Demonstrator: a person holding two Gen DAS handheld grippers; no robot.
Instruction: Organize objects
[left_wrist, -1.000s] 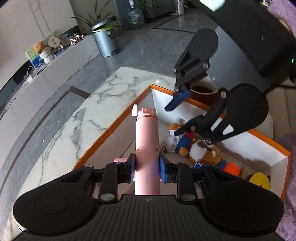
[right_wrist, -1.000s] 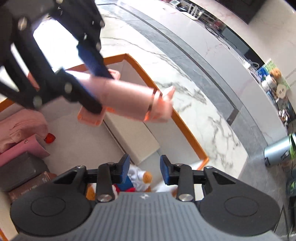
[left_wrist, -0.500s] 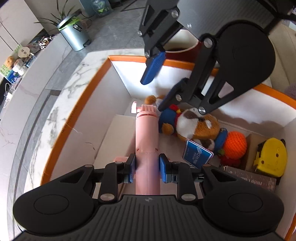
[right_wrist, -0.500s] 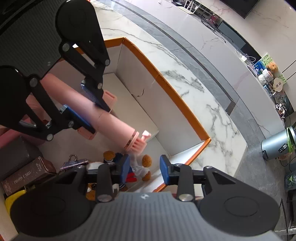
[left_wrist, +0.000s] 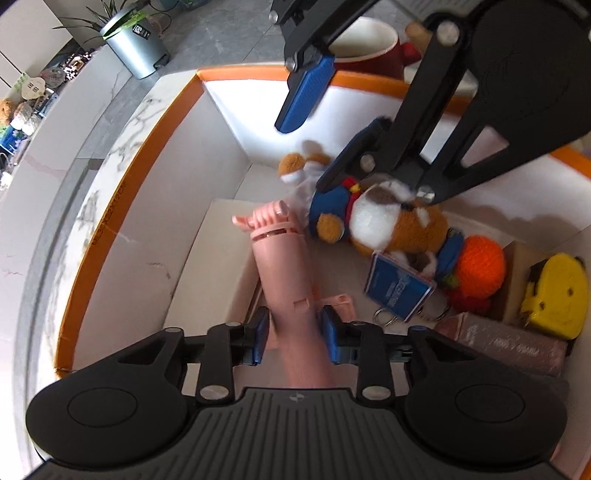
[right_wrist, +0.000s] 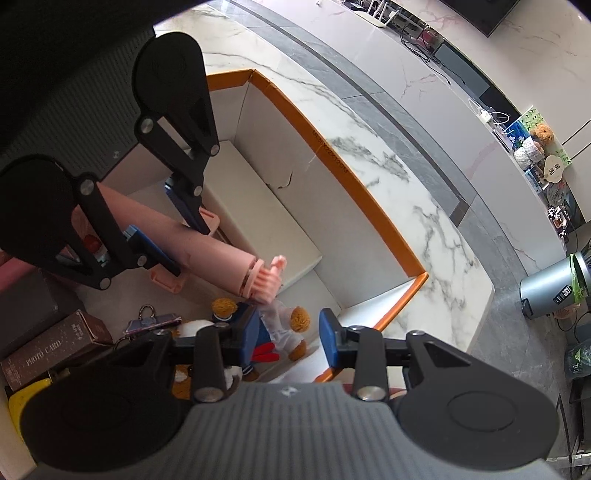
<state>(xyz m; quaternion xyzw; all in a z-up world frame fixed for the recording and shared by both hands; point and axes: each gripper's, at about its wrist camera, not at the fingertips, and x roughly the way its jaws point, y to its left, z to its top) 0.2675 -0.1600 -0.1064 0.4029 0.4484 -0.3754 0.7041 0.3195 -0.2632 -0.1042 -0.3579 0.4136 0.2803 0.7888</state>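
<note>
My left gripper (left_wrist: 295, 334) is shut on a long pink tube-shaped gadget (left_wrist: 286, 266) with a comb-like tip, held low inside the orange-rimmed white box (left_wrist: 110, 206). The gadget also shows in the right wrist view (right_wrist: 207, 254), its tip just above the plush toys. My right gripper (right_wrist: 288, 341) is open and empty, hovering over a plush dog (left_wrist: 399, 225) and a small plush bear (right_wrist: 291, 325) at the box's far end. In the left wrist view the right gripper (left_wrist: 317, 147) hangs above the toys.
The box holds an orange knitted ball (left_wrist: 484, 266), a yellow tape measure (left_wrist: 554, 295), a blue card on a keyring (left_wrist: 397, 291), a brown photo-card box (right_wrist: 55, 347) and a white flat box (right_wrist: 258, 225). A red mug (left_wrist: 365, 48) stands beyond the box. Marble table (right_wrist: 388, 162) surrounds it.
My left gripper has lowered the pink gadget deeper into the box and tilted its tip left. My right gripper has dropped closer to the plush toys, still open.
</note>
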